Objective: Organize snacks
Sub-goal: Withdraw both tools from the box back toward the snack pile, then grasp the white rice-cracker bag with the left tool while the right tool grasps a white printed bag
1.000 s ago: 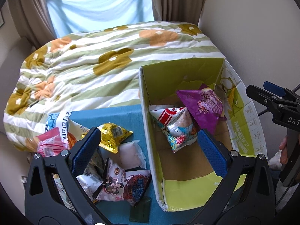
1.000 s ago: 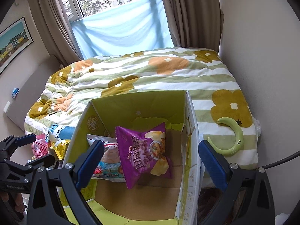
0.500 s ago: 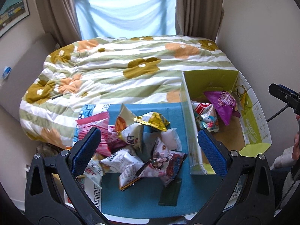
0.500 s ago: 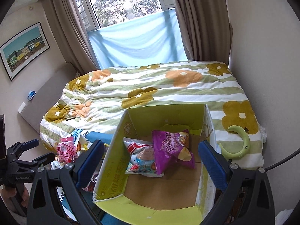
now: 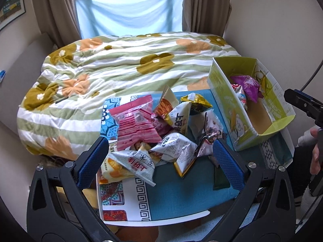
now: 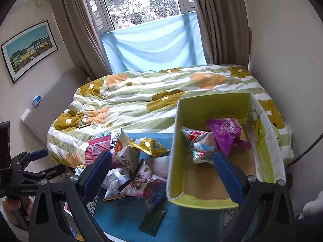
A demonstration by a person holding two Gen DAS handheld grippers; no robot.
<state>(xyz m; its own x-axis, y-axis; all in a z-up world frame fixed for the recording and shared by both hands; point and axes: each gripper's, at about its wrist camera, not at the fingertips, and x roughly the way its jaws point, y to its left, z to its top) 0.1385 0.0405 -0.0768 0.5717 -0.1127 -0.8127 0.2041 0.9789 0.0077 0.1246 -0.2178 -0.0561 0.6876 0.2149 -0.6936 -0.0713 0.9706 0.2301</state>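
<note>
1. Bed [image 5: 113, 74] w/ flowered quilt is sitting behind everything, filling most of both views.
2. Bench [image 5: 181, 193], covered in teal cloth, is carrying the box and the loose snacks at the bed's foot.
3. Box [image 5: 226, 104], green card, open top, is standing on the bench's right side; it's holding a purple bag [image 5: 249, 86] and a red-white bag [image 6: 198, 144], leaning together toward the far end. Near end is showing bare cardboard.
4. Snack pile [image 5: 161, 133] is lying just left of the box, bags overlapping: pink pack [image 5: 135, 123] on top, silver bags around it, gold pack [image 5: 196, 100] at the back.
5. Left hand-held gripper [image 5: 159, 161] is hovering over the pile, spread wide, gripping nothing.
6. Right hand-held gripper [image 6: 161, 173] is hanging above the box's near-left wall, also spread, nothing between the pads.
7. Handling, my guess: bags are looking light, air-puffed, crinkly and slick, contents prob. crushable. Best pinching a flat crimped seam or corner, e.g. the pink pack's top edge, not the puffed middle. Piled bags may be sliding when one is lifted.
</note>
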